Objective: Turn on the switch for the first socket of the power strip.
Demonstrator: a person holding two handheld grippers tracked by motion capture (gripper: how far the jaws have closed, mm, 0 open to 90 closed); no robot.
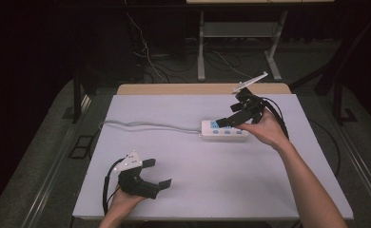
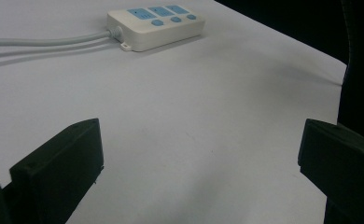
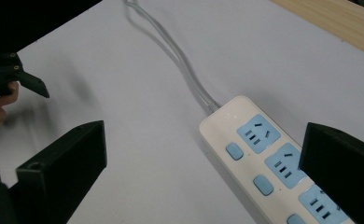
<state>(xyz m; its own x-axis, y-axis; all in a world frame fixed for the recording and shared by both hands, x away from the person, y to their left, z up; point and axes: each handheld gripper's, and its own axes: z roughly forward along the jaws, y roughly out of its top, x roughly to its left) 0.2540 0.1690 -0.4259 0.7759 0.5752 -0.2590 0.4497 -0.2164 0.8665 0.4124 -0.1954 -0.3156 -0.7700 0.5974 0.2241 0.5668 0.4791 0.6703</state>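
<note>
A white power strip [image 1: 223, 129] with blue sockets and blue buttons lies on the white table [image 1: 212, 180], its pale cable [image 1: 145, 125] running off to the left. My right gripper [image 1: 229, 119] hovers just above the strip's right half, tilted down at it, open and empty. In the right gripper view the power strip [image 3: 264, 158] lies between and below the wide-spread jaws of the right gripper [image 3: 203, 154]. My left gripper [image 1: 157, 173] rests near the table's front left, open, holding nothing. In the left gripper view the power strip [image 2: 154, 25] lies far ahead of the left gripper [image 2: 199, 149].
A wooden strip [image 1: 202, 89] runs along the table's far edge. Behind it stands a metal desk frame [image 1: 236, 42] with loose cables on the floor. The right gripper's black cable [image 1: 281, 118] loops over the table's right side.
</note>
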